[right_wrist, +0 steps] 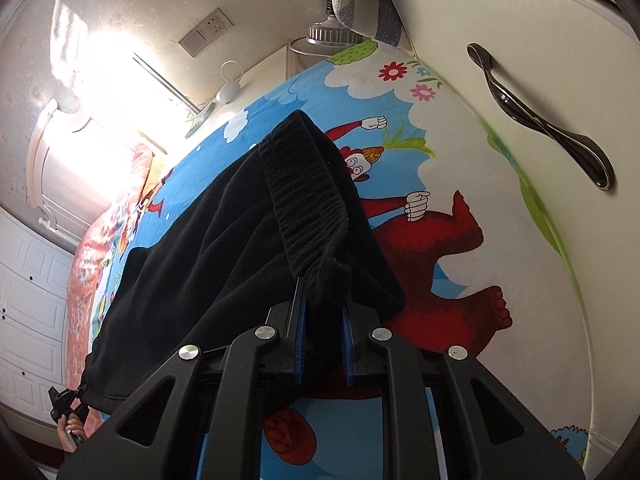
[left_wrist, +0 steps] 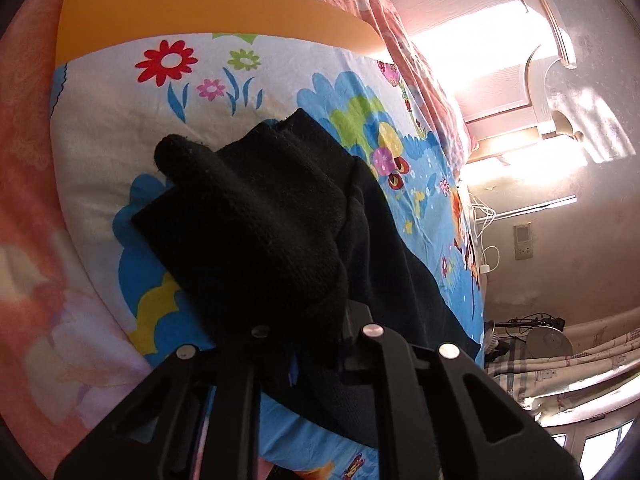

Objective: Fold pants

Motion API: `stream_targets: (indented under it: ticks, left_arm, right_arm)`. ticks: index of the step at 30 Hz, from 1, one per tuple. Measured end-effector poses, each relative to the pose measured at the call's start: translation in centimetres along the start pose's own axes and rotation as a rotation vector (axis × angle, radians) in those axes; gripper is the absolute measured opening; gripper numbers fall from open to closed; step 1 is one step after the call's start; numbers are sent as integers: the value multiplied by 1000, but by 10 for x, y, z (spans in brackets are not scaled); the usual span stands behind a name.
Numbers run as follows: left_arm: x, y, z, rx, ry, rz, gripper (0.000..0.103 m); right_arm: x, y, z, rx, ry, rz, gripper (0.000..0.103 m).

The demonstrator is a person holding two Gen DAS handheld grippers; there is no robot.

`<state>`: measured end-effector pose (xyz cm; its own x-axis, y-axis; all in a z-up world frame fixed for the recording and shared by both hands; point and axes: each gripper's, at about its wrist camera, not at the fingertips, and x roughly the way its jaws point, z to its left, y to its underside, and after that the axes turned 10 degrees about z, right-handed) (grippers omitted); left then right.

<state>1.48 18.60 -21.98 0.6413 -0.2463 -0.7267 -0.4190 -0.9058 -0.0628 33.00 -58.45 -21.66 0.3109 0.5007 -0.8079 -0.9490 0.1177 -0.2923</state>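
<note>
Black fleece pants [right_wrist: 208, 248] lie on a cartoon-print bed sheet [right_wrist: 440, 140]. My right gripper [right_wrist: 324, 300] is shut on the elastic waistband [right_wrist: 304, 200], bunched between its blue pads, and the cloth is lifted a little. In the left wrist view the other end of the pants [left_wrist: 256, 216] is draped over my left gripper [left_wrist: 316, 324]. That gripper is shut on the cloth and its fingertips are hidden under it. The left gripper [right_wrist: 66, 400] also shows at the lower left of the right wrist view, held by a hand at the pants' far edge.
An orange board [left_wrist: 200, 12] lies at the sheet's far end, with a pink quilt [left_wrist: 24, 200] around it. A white wardrobe door with a dark handle [right_wrist: 540, 120] stands close on the right. A lamp [right_wrist: 332, 32] and wall sockets [right_wrist: 206, 32] are beyond the bed.
</note>
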Motion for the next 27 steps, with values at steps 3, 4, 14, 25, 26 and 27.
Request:
stream_targets:
  ticks: [3, 4, 14, 25, 26, 27]
  left_arm:
    - [-38, -11, -51, 126, 92, -102, 9]
    - [-47, -11, -61, 164, 107, -136, 9]
    - [14, 2, 27, -29, 50, -35, 9]
    - [-39, -41, -103, 208, 131, -150, 9]
    - [-40, -42, -102, 204, 137, -163, 9]
    - [-33, -43, -92, 177, 124, -150, 9]
  right_arm:
    - [-25, 2, 12, -57, -59, -97, 15]
    - [-28, 4, 16, -79, -32, -111, 15]
    - [0, 12, 2, -64, 8, -19, 15]
    - [-38, -6, 29, -134, -4, -137, 14]
    - [-33, -5, 25, -123, 6, -117, 14]
    - [-25, -2, 18, -105, 4, -87, 14]
